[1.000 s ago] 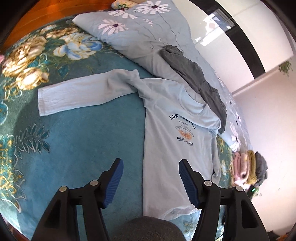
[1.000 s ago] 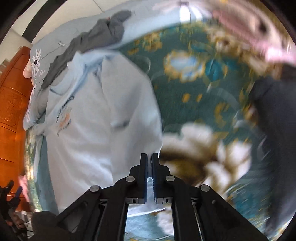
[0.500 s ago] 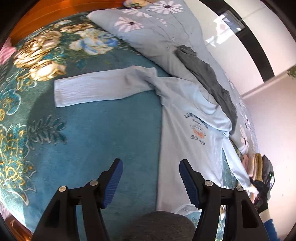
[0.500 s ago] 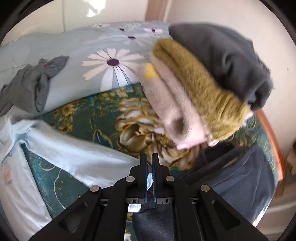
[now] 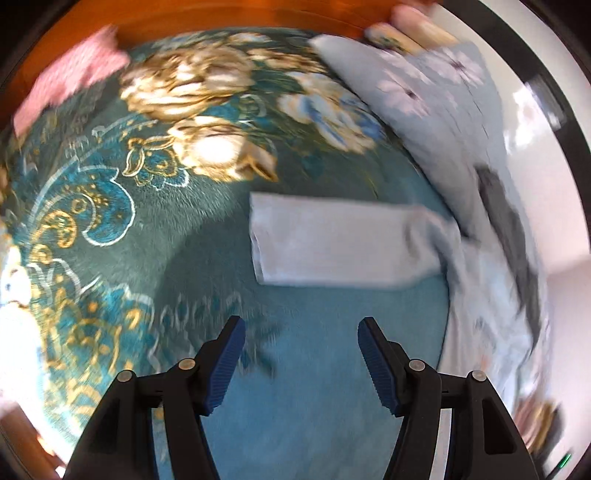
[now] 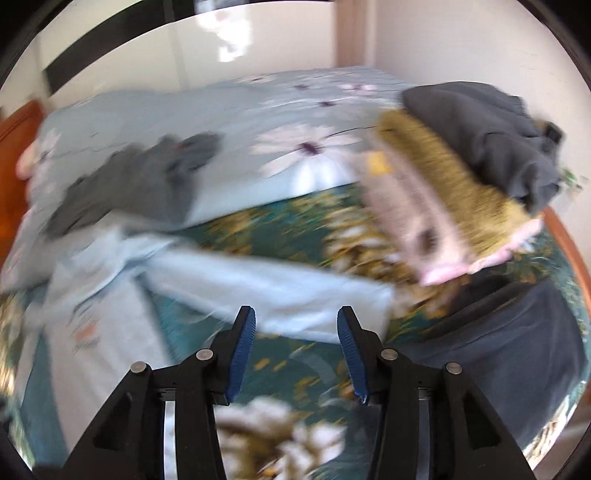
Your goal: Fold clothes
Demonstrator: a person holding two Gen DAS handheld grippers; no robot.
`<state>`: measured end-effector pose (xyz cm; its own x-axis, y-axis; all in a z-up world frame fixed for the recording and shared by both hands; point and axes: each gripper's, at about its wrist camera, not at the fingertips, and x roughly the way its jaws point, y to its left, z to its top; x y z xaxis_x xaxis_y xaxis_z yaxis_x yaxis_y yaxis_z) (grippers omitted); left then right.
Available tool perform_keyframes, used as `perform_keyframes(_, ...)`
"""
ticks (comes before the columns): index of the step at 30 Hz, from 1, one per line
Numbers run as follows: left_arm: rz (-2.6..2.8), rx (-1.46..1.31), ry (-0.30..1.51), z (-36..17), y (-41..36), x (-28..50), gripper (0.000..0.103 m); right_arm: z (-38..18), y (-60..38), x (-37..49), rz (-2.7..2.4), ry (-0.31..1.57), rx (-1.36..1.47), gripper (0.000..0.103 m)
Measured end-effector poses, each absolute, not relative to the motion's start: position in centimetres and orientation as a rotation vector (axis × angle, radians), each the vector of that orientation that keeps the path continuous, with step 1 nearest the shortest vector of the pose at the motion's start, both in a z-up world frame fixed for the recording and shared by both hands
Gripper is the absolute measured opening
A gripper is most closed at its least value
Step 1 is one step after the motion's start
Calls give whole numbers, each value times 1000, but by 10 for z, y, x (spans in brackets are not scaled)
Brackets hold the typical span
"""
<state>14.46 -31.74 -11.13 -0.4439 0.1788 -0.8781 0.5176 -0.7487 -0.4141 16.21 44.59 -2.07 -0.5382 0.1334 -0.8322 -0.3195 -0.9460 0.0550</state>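
Note:
A pale blue long-sleeved shirt [image 6: 107, 343] lies flat on the teal flowered bedspread [image 5: 314, 406]. One sleeve [image 5: 332, 243] stretches toward the left in the left wrist view, just beyond my left gripper [image 5: 301, 362], which hangs open above the bedspread with nothing between its blue pads. The other sleeve [image 6: 280, 291] runs rightward in the right wrist view. My right gripper [image 6: 295, 350] hovers just short of its cuff with the jaws opening and nothing between them. Both views are blurred by motion.
A grey garment [image 6: 147, 181] lies on the pale blue daisy-print quilt [image 6: 295, 122] behind the shirt. Folded pink, mustard and dark grey clothes [image 6: 461, 177] are stacked at the right. A dark cloth [image 6: 517, 339] lies below them. A pink item [image 5: 70, 81] sits by the wooden headboard [image 5: 221, 14].
My right gripper has let go and opened, and it has risen above the right sleeve. My left gripper has swung left and down toward the left sleeve's cuff, still open.

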Motion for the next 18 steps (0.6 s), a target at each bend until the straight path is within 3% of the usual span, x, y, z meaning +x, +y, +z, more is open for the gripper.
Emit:
perform_keyframes(4,-2208,1477,1060,-134,-336,125,61,-39,404,168,2593,350,-1492,54)
perform_keyframes(7,-2184,1527,977,-143,-331,110,42,-54,382,170,2610,359,-1582,54)
perform_keyframes(9,-2170,1560,932,-149,-328,104,36,-60,376,169,2599,376,-1621,54)
perform_keyframes(12,-2138,1570,920,-158,-329,105,14,-67,367,170,2585,392,-1671,54)
perform_keyframes(15,-2158,1549,936,-157,-330,110,9,-66,362,171,2580,387,-1700,54)
perform_keyframes(18,-2210,1524,839,-145,-330,111,4,-63,357,173,2586,386,-1716,54)
